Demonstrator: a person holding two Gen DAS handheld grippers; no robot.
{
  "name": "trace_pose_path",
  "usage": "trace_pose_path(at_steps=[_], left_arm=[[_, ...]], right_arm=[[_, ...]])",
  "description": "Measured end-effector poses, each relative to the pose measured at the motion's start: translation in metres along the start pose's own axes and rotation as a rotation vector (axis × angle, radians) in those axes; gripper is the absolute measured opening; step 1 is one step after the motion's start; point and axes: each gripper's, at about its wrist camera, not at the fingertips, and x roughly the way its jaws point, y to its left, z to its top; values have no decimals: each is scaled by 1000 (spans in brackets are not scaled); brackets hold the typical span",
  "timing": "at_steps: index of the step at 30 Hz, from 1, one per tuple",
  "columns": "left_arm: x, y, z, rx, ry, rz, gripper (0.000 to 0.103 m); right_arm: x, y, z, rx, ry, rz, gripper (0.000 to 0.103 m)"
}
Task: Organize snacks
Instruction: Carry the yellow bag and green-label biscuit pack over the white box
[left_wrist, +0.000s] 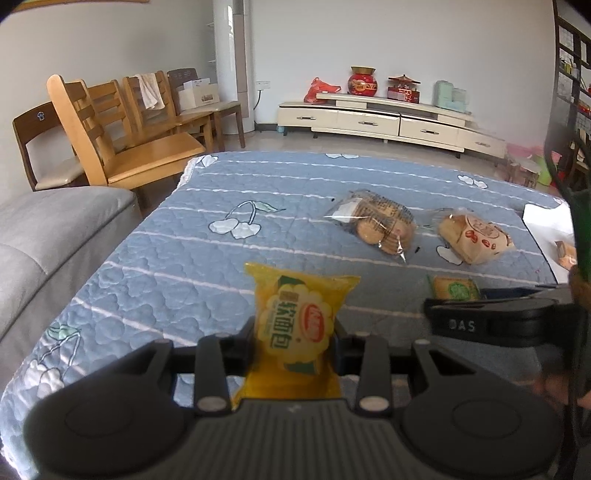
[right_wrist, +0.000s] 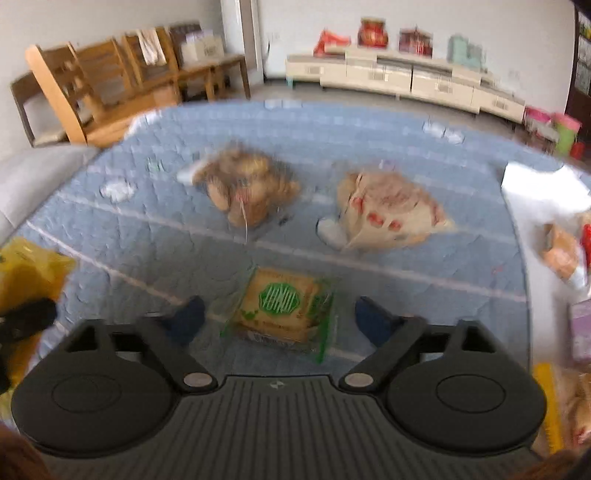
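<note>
- The left gripper (left_wrist: 295, 341) is clamped on a yellow bread packet (left_wrist: 295, 325); the packet stands upright between the two black fingers, its top edge rising above them and its lower end reaching back toward the gripper body.
- In the right wrist view that same yellow packet shows at the far left edge, with a dark part of the left tool in front of it.
- Under both tools lies a blue quilted cover (left_wrist: 166, 266) printed with pale cherries, spread over a table.
- Past the held packet, toward the middle of the cover, lies a clear bag of round biscuits (left_wrist: 376, 223), flat on the cloth.
- Just to its right, apart from it, lies a bag of pastries with red print (left_wrist: 476, 236).
- The right gripper (right_wrist: 280, 317) stands open, its blue-tipped fingers (right_wrist: 188, 317) spread wide on either side of a small green-labelled cracker packet (right_wrist: 284, 306).
- That cracker packet lies flat on the cover between the fingers, and neither pad presses on it; a gap of cloth shows on each side. The view is blurred.
- In the left wrist view the cracker packet peeks out just beyond the black body of the right tool.
- At the right edge of the cover is a white sheet (right_wrist: 543, 192) with more wrapped snacks (right_wrist: 561, 251) on it, too blurred to tell apart.
</note>
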Motion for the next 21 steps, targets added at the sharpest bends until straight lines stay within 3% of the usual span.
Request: trace_pose_path(at_steps=[2, 21], left_arm=[[-3, -1, 0, 0, -3, -1, 36], [-80, -34, 3, 22, -72, -15, 36]], right_arm=[[-4, 0, -1, -16, -7, 14, 60], [-167, -33, -32, -64, -203, -1, 60]])
